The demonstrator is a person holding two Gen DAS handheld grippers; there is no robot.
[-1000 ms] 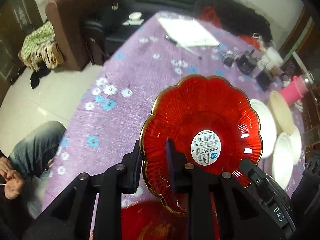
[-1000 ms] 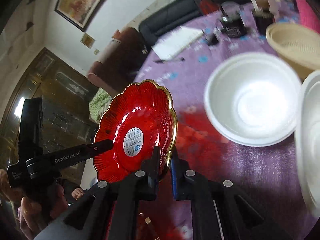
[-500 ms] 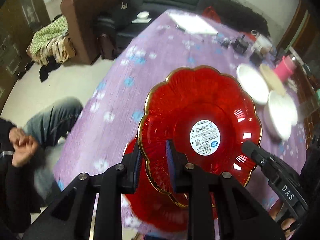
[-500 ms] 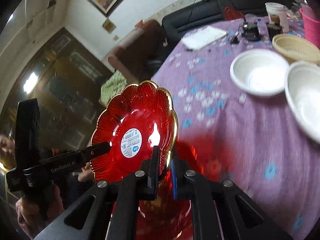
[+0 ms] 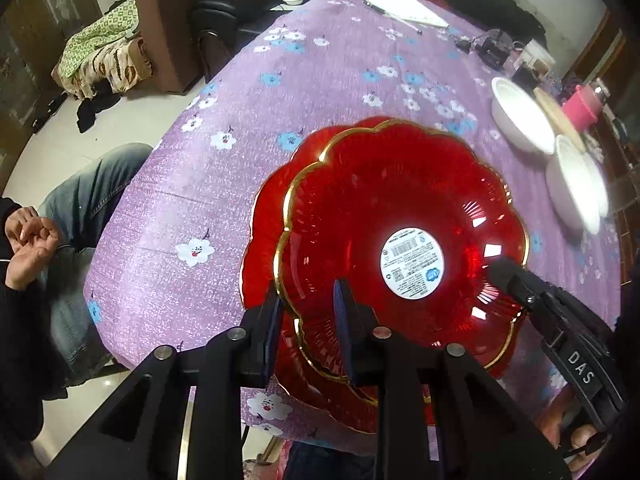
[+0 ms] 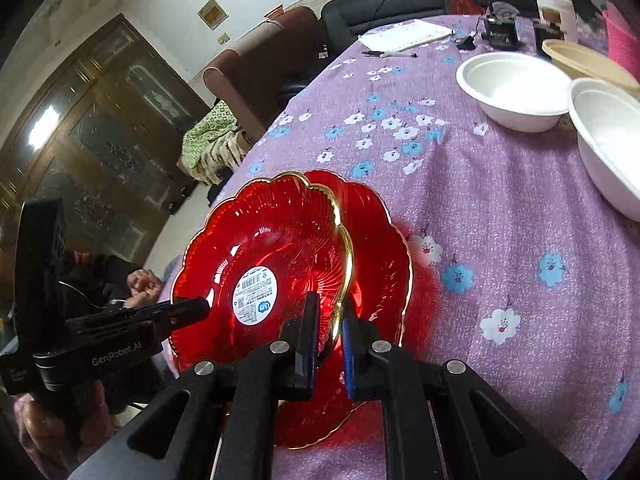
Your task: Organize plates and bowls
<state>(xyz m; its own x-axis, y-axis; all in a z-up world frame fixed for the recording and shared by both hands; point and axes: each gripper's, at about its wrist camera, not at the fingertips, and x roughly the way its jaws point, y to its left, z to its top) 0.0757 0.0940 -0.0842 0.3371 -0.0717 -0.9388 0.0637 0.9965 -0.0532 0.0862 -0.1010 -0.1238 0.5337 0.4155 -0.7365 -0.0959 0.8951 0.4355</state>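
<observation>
The left gripper (image 5: 307,320) reaches forward and slightly down from the near table edge, its two fingers straddling the gilt rim of the upper red plate (image 5: 404,220) — one finger outside, one inside over the ribbed glass, with a visible gap around the rim, so whether they press on it cannot be told. The right gripper (image 6: 327,328) comes in from the opposite side of the same plate, its fingers set narrow and clamped on the gold edge. In the left wrist view its black finger lies across the plate's right rim; in the right wrist view the left gripper's finger tip sits at the plate's left edge, with the person's hand (image 6: 60,412) wrapped round the handle below.

The upper red plate is tilted, label facing up, just above a lower red plate (image 6: 380,248) of the same scalloped shape, which lies flat on the purple flowered tablecloth (image 6: 500,208) near the table's front edge. The two overlap, the upper one shifted to one side.

Farther along the table stand two white bowls — a nearer white bowl (image 6: 612,136) and a farther white bowl (image 6: 512,84) — just beside each other, with a beige basket (image 6: 588,60) behind them. Beyond lie a notebook (image 6: 408,34) and pen (image 6: 388,54).
</observation>
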